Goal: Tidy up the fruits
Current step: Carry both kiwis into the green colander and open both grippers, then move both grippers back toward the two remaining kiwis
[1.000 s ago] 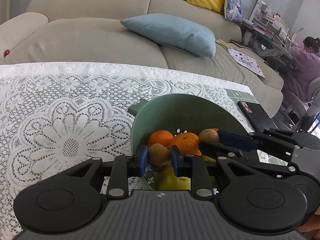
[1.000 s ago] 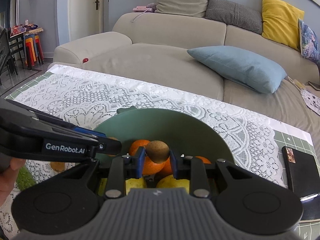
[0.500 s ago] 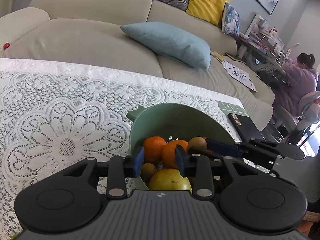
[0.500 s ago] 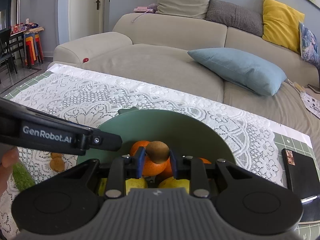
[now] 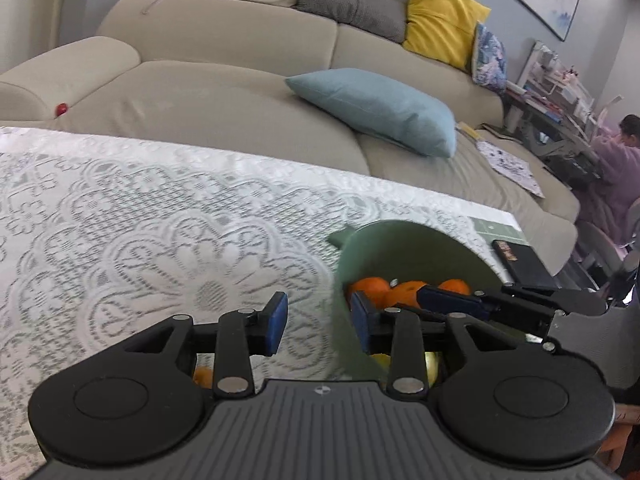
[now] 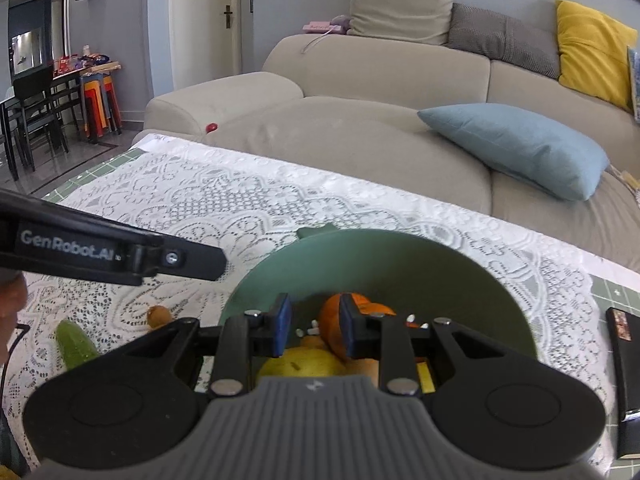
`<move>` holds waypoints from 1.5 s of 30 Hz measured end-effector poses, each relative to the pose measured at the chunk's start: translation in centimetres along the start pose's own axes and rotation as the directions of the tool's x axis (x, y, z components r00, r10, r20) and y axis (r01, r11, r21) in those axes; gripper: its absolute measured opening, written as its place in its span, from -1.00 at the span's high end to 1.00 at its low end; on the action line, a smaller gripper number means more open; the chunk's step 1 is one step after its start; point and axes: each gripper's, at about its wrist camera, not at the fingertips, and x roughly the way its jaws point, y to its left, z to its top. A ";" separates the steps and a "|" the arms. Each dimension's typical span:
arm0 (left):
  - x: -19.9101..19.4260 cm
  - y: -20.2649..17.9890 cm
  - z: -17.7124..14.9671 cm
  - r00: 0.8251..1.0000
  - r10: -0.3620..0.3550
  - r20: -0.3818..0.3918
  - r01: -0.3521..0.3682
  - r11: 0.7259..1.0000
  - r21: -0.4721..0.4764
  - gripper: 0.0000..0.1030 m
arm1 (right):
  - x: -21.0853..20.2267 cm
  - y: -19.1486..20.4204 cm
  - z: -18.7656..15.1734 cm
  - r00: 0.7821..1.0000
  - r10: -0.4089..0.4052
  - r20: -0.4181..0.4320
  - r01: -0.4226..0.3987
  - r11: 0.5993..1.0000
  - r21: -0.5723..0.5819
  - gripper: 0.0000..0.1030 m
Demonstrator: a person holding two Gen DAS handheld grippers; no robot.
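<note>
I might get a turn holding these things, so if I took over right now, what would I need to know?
Left tool: open, empty, straddling the near rim of the green bowl.
Right tool: open, empty, above the bowl's fruit.
In the bowl: oranges, a yellow-green fruit and some pieces too hidden to name.
Done: most fruit sits in the bowl.
Left: a small brown fruit and a green vegetable-like piece lie on the lace tablecloth left of the bowl. The brown fruit probably goes next.
</note>
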 end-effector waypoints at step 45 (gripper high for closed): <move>-3.7 7.9 -3.1 0.998 0.057 0.005 -0.057 0.997 0.057 0.04 | -0.6 7.0 -0.7 0.992 0.105 0.073 -0.101 0.993 -0.058 0.09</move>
